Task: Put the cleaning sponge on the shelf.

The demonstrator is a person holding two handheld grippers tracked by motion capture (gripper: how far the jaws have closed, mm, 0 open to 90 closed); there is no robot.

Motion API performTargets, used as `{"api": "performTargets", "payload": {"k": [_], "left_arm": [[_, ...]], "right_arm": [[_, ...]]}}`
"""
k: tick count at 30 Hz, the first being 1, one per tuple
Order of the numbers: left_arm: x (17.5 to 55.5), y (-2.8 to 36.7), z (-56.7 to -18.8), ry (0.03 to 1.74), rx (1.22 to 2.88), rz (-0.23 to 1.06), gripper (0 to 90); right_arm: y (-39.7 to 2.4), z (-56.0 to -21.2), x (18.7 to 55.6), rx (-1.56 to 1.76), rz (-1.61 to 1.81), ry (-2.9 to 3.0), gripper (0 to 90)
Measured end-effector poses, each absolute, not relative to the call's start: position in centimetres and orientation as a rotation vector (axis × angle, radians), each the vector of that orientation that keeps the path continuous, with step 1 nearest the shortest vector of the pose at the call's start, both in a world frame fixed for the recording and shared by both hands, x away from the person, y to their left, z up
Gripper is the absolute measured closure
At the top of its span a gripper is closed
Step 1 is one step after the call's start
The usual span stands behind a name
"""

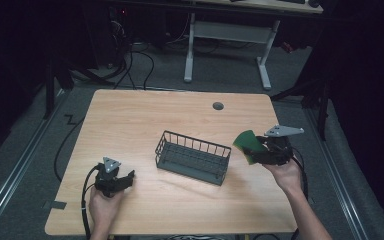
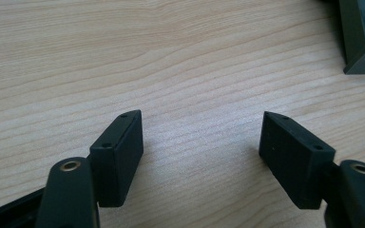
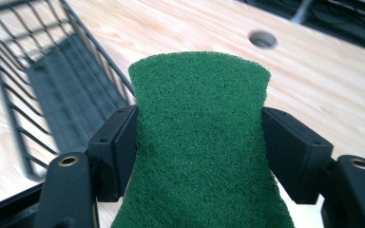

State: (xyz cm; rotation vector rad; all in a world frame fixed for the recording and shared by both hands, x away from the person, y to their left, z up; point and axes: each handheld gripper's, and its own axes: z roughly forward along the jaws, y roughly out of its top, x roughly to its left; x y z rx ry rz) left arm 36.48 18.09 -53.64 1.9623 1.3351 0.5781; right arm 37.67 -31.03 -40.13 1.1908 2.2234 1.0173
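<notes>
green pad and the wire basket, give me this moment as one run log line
right gripper: shut on green scouring pad, held right of wire basket | left gripper: open, empty, low over table | basket: empty

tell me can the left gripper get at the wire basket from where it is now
Probably yes. The left gripper sits open on bare table, and nothing lies between it and the wire basket just to its right.
</notes>
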Motion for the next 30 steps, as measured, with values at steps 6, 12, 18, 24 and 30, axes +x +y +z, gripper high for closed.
{"api": "performTargets", "payload": {"k": [6, 12, 18, 24, 30], "left_arm": [[36.5, 18.1, -53.6, 1.336, 1.96, 0.577, 32.1], [36.5, 18.1, -53.6, 1.336, 1.96, 0.577, 32.0], [36.5, 18.1, -53.6, 1.336, 1.961, 0.577, 32.0], [36.5, 18.1, -53.6, 1.336, 1.961, 0.577, 32.0], [36.5, 18.1, -53.6, 1.336, 1.961, 0.577, 31.9]], "right_arm": [[-29.1, -38.9, 38.4, 1.113, 1.05, 2.258, 31.6], [-26.6, -38.4, 39.3, 1.01, 1.05, 2.334, 31.6], [-24.9, -38.7, 40.1, 0.931, 1.033, 2.404, 31.5], [-23.5, -39.2, 40.5, 0.881, 1.027, 2.459, 31.5], [-22.5, -40.0, 40.9, 0.847, 1.019, 2.503, 31.4]]}}
